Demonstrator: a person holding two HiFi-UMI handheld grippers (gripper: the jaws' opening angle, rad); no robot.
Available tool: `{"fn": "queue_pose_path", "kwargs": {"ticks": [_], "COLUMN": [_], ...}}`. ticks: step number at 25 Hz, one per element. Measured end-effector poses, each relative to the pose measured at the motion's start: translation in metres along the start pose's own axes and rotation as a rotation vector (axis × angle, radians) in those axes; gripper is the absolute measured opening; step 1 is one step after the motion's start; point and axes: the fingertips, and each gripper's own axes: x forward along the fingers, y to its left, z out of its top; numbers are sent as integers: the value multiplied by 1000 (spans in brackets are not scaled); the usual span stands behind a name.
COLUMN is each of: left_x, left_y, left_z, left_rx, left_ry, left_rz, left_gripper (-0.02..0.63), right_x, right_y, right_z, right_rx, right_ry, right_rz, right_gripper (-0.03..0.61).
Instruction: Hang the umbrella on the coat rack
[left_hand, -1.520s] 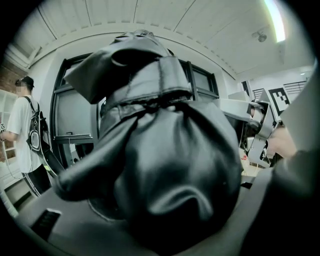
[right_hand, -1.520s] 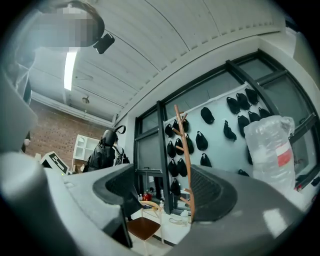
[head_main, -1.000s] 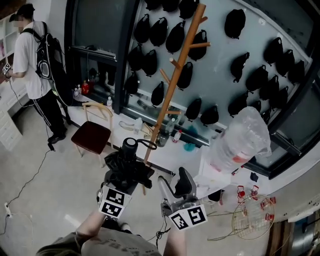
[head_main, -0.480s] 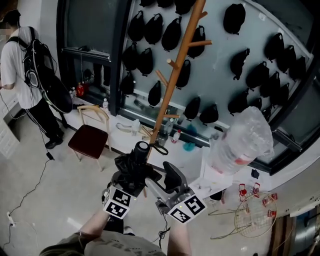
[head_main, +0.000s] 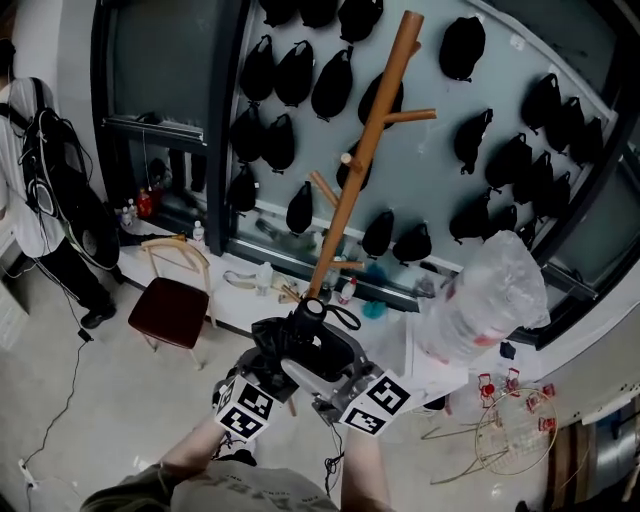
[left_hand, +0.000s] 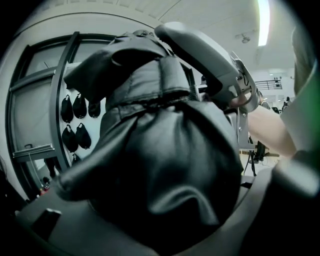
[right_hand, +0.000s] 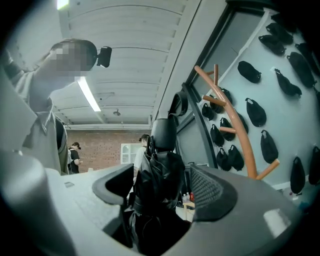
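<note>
Grips the folded black umbrella (head_main: 290, 342) with left gripper (head_main: 262, 372), jaws closed on its fabric; straddles it with right gripper (head_main: 322, 364), jaws apart; holds it near the wooden coat rack (head_main: 352, 185), unhung; hooking onto a peg left

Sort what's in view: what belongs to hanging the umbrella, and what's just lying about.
Job in hand: umbrella, held in the left gripper; right gripper, open around it; coat rack.
Lying about: chair; black bags on the wall; wire basket; clear plastic bag.
</note>
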Motion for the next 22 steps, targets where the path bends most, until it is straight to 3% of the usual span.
{"fn": "queue_pose_path", "kwargs": {"ticks": [5, 14, 19, 22], "left_x": [8, 17, 19, 20], "left_y": [25, 53, 61, 74], "left_z": [12, 26, 46, 53], "left_rx": [44, 74, 93, 117], "left_ry": [-11, -31, -68, -110], "left_rz": [-61, -152, -174, -141], "left_gripper": [299, 311, 354, 409], "right_x": [31, 58, 65, 70], "right_y": [-14, -31, -39, -46], "right_z": [4, 16, 33, 41], "right_rx": [-37, -84, -88, -94], "right_ry": [14, 1, -17, -32], "right_rz": [-21, -85, -83, -93], "right_gripper": [336, 214, 201, 199]}}
